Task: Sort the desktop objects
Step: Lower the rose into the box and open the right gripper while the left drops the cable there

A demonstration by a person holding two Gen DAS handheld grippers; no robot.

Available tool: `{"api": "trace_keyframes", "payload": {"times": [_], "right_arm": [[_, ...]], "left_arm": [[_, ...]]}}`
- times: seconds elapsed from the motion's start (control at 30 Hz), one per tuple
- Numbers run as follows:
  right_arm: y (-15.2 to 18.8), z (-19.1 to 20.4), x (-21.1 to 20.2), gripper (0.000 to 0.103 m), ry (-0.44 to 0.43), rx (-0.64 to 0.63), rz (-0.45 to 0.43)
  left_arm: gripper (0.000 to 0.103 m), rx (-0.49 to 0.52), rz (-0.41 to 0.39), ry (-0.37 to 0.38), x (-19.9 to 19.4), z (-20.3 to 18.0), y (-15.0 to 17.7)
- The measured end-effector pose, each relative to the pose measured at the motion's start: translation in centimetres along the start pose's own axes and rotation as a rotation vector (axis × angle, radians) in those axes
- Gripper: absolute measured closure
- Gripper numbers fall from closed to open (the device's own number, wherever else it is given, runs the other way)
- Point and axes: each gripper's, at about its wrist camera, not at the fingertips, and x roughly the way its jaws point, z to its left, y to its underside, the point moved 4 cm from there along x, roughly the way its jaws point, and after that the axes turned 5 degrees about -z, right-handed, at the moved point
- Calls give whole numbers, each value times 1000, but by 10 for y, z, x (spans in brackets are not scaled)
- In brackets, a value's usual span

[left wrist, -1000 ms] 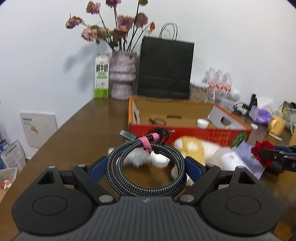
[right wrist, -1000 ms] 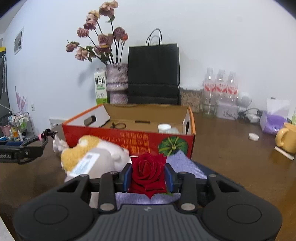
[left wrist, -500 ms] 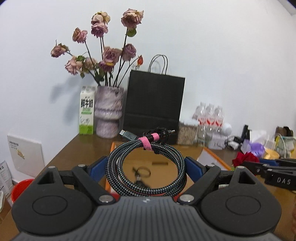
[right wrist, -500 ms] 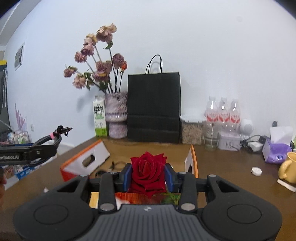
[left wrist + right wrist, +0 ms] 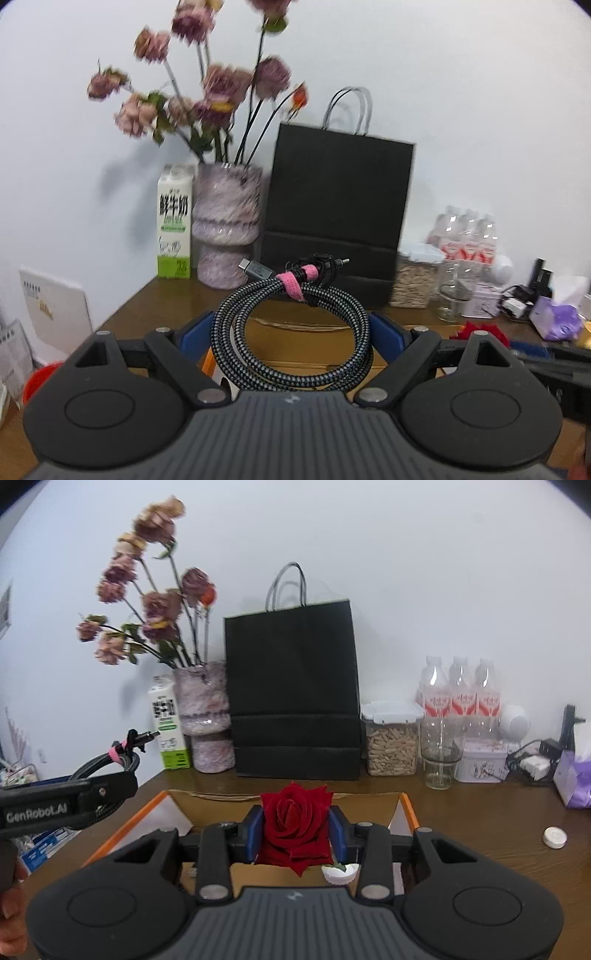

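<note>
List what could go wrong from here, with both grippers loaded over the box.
1. The coiled cable is gripped only across its width by the left gripper; a loop might sag or slip free.
2. The right gripper squeezes the red rose by its petals, which may crush.
3. Both grippers hang close together above the cardboard box; they could collide while releasing.

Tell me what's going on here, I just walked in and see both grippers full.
A person is sorting desk items with two handheld grippers. The left gripper holds a coiled braided cable; the right gripper is clamped on a red rose. Both hang above the open cardboard box, nothing dropped in yet.
</note>
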Motion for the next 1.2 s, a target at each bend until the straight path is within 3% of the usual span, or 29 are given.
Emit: {"api": "trace_keyframes", "payload": {"times": [0.27, 0.73, 0.83, 0.9, 0.93, 0.97, 1.2], "right_arm": [[37, -24, 35, 67, 22, 42, 117], [59, -27, 43, 63, 37, 7, 189], [58, -24, 38, 48, 41, -12, 181], [56, -20, 33, 26, 37, -25, 166], [53, -20, 30, 7, 46, -30, 154], [51, -19, 26, 0, 59, -39, 130], [37, -21, 7, 0, 61, -30, 60]], "left_arm": [[14, 71, 171, -35, 41, -2, 49], [14, 126, 203, -34, 40, -7, 64], [9, 133, 184, -35, 34, -8, 61], [0, 142, 160, -31, 28, -10, 58], [0, 145, 143, -29, 24, -12, 56], [0, 148, 128, -30, 21, -13, 55], [0, 151, 75, -57, 10, -19, 49]]}}
